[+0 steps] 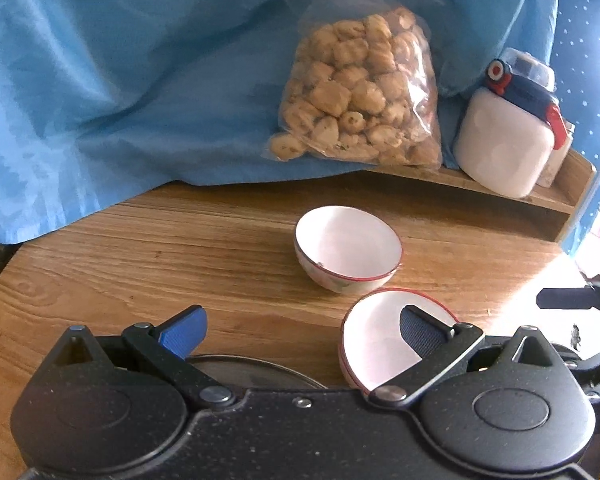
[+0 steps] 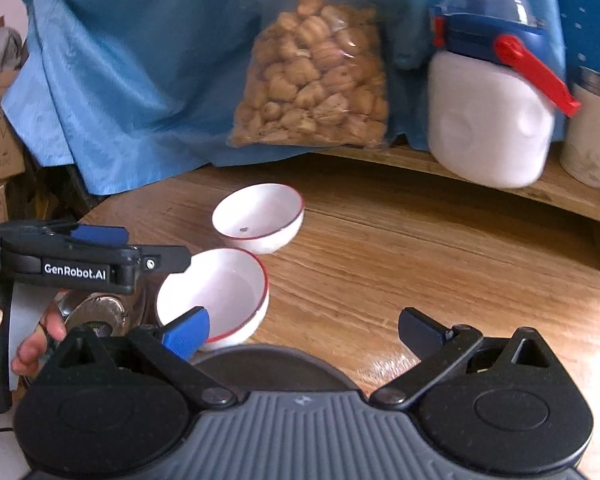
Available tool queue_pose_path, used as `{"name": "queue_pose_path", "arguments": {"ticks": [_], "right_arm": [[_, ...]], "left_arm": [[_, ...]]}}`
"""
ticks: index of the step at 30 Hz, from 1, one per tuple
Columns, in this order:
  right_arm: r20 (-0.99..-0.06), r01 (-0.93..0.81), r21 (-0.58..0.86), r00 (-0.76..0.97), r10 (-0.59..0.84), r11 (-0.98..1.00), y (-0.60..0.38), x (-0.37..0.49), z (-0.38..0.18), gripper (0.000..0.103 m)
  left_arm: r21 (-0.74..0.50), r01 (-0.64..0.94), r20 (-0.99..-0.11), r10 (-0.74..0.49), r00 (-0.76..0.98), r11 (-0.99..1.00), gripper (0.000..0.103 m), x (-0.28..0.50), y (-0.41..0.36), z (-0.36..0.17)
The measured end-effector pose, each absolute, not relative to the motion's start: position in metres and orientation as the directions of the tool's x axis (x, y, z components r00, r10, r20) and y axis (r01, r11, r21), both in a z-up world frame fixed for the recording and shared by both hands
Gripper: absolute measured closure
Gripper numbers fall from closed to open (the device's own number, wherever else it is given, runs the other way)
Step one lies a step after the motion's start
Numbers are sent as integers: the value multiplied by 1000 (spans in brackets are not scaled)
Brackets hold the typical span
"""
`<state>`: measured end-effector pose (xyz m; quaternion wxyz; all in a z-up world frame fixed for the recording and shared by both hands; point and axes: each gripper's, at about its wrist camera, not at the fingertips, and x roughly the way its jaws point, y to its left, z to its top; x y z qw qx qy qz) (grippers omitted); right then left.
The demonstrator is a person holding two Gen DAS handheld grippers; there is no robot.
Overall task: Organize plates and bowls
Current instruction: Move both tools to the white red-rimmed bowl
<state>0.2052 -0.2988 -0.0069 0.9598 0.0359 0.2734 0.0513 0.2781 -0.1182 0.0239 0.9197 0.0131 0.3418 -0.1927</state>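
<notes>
1. Left gripper (image 1: 302, 330): 1 unit, jaws spread wide, nothing clamped between them. In the right wrist view it (image 2: 100, 250) enters from the left edge, with the person's hand (image 2: 28, 336) below it.
2. Metal plate (image 1: 256, 370): 1 visible, a grey disc lying flat on the wooden table (image 1: 140, 248), mostly hidden under the left gripper body.
3. Cloth (image 1: 120, 80): 1 blue sheet draped at the rear, its lower edge hanging onto the table's back left area.
4. Bowls: 2 in total, both white with a red rim, standing just beside each other at table centre. Whether they touch cannot be told.
   - Far bowl (image 1: 348, 248) (image 2: 260, 218): upright, with 1 dark speck on its inner wall.
   - Near bowl (image 1: 384, 344) (image 2: 216, 296): tilted toward the left gripper. The left gripper's right finger (image 1: 422, 334) lies over its rim and inside its opening.
5. Snack bag (image 1: 360, 88) (image 2: 316, 76): 1 clear plastic bag of pale brown pieces, leaning against the cloth behind the bowls.
6. Right gripper (image 2: 302, 330): 1 unit, jaws spread wide, holding nothing; its left finger (image 2: 188, 334) overlaps the near bowl in view.
7. Bottle (image 1: 508, 128) (image 2: 492, 92): 1 white container with a blue lid and red latch, on the raised shelf (image 1: 480, 188).
8. Cup (image 2: 592, 132): 1 white cup with a metal rim, just beside the bottle on the right.
</notes>
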Motion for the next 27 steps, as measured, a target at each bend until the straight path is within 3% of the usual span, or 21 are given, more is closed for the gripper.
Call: {"name": "queue_pose_path", "arguments": {"ticks": [12, 27], "right_arm": [[-561, -95, 52, 820, 108, 994, -292, 222, 3, 7], [-583, -137, 37, 801, 133, 990, -280, 230, 2, 14]], "left_arm": [[-146, 415, -627, -408, 664, 898, 1, 280, -114, 22], [-101, 430, -662, -383, 644, 897, 3, 282, -112, 18]]}}
